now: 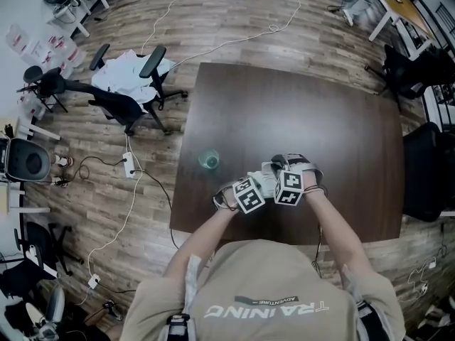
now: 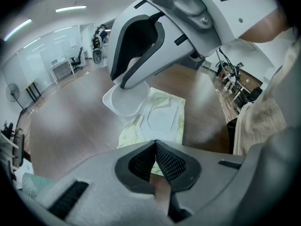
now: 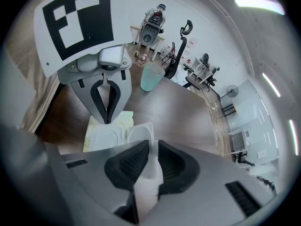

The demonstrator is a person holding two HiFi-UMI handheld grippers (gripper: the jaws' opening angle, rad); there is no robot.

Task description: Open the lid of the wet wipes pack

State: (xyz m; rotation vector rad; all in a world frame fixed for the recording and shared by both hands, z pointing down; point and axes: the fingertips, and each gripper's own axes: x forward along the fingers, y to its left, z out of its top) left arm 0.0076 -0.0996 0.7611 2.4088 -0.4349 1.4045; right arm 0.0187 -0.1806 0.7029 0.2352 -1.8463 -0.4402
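The wet wipes pack (image 2: 170, 111), pale green with a white plastic lid frame, lies on the dark brown table (image 1: 298, 105) near its front edge. Its white flip lid (image 2: 123, 100) stands raised off the opening. In the right gripper view this lid (image 3: 141, 134) runs between the jaws of my right gripper (image 3: 153, 146), which is shut on it. My left gripper (image 2: 155, 143) is shut, its tips pinching the near edge of the pack; the right gripper view shows that gripper (image 3: 107, 119) pressed down onto the pack (image 3: 121, 118). In the head view both grippers (image 1: 264, 183) (image 1: 279, 172) hide most of the pack.
A clear greenish cup (image 1: 209, 160) stands on the table left of the grippers, also visible as a cup (image 3: 152, 76) beyond the pack. Office chairs (image 1: 135, 84) stand off the table's left corner, and a dark chair (image 1: 426, 169) at its right. Cables cross the wooden floor.
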